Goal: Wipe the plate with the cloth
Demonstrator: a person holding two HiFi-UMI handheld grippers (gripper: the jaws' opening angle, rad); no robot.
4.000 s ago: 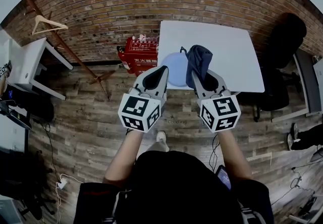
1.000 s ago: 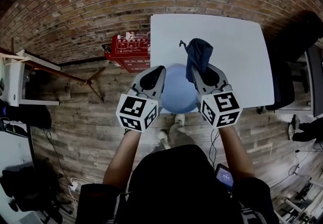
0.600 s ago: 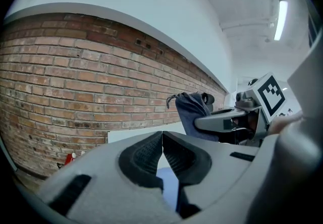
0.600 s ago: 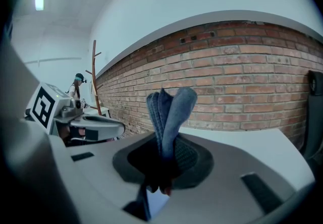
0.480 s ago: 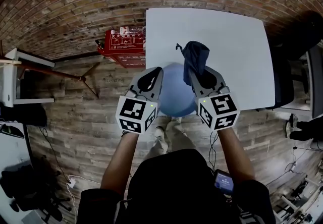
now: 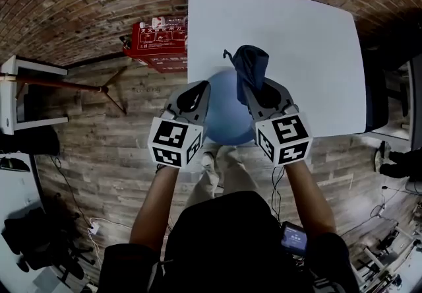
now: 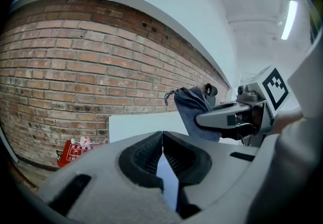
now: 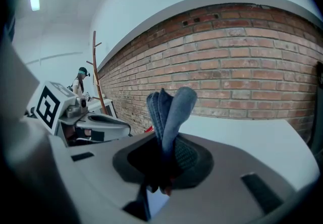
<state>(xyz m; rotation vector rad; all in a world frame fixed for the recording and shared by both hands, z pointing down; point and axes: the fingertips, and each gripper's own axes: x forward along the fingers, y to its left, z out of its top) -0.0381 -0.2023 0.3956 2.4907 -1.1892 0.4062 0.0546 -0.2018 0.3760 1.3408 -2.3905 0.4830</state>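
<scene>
Head view: left gripper [image 6: 198, 94] is clamped on the left rim of the blue plate [image 6: 227, 117]; plate sits between the two grippers, over the desk's [image 6: 310, 41] near edge towards the near-left corner, part of it overhanging the wood floor; I can't tell whether it rests on the desk or is held just above it. Right gripper [image 6: 259, 95] is at the plate's right rim with the dark blue cloth [image 6: 252, 64] bunched upward out of its jaws. Red box [image 6: 158, 37] is on the floor off the desk's left edge.

Left gripper view: pads are closed with a thin blue sliver of plate [image 7: 166, 177] pinched edge-on between them; firm hold by the look of it. Cloth [image 7: 194, 109] and right gripper [image 7: 204, 118] are just to the right; the white desk lies behind.

Right gripper view: jaws are clenched on the cloth [image 8: 171, 109]; folds stand up past the tips, the tail end is hidden in the jaw pocket. Left gripper [image 8: 118, 126] is alongside; a person stands far back by the brick wall.

Step, my read: both grasps are made and the wipe proper has not yet begun; the cloth is not on the plate face. Next move calls for tilting the right gripper so the bunched cloth presses flat on the plate, then sweeping across it while the left holds steady; risk is the plate twisting in a rim-only pinch.
</scene>
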